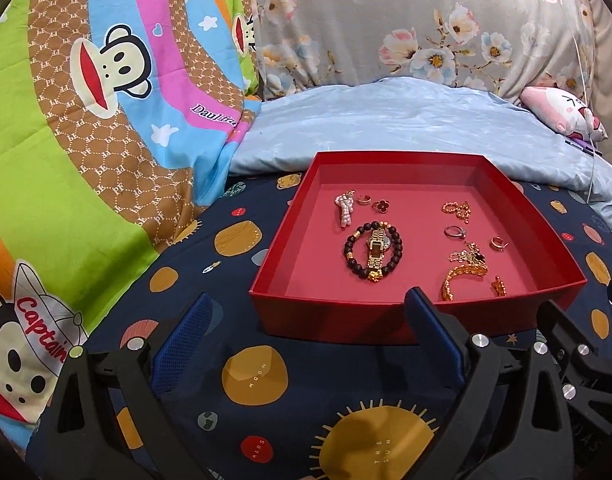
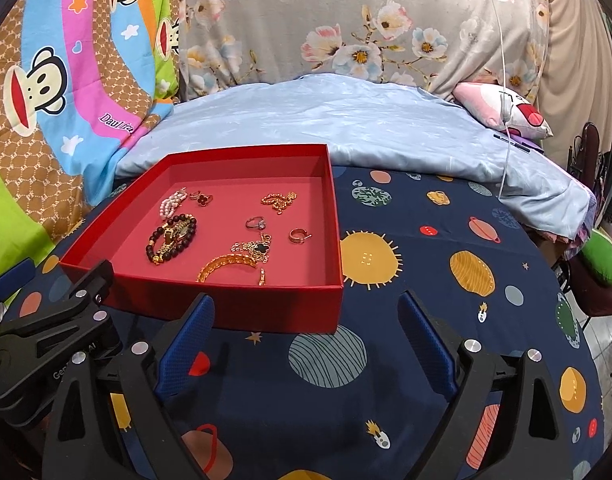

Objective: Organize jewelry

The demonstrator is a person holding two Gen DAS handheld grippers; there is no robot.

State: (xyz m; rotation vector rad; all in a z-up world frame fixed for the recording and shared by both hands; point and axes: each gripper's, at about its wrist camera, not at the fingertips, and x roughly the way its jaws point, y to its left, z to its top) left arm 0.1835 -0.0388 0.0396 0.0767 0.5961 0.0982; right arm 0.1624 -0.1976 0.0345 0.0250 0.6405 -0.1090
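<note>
Both claws, left [image 1: 306, 340] and right [image 2: 306, 340], spread, empty; red box [image 1: 346, 320] of jewelry ahead; sheet [image 1: 265, 420] beneath reads "MOON", "MARS", "THE SUN".

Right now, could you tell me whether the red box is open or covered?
Open: the red box has no lid, and the jewelry lies exposed on its floor.

Watch [image 1: 377, 245] inside bead bracelet [image 1: 372, 251], both in box [image 1: 338, 312]; ring [image 1: 454, 232] right.

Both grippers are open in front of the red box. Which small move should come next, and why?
Probably bring the left gripper, open and empty, forward over the red box wall toward the beaded bracelet, the nearest piece on its side.
</note>
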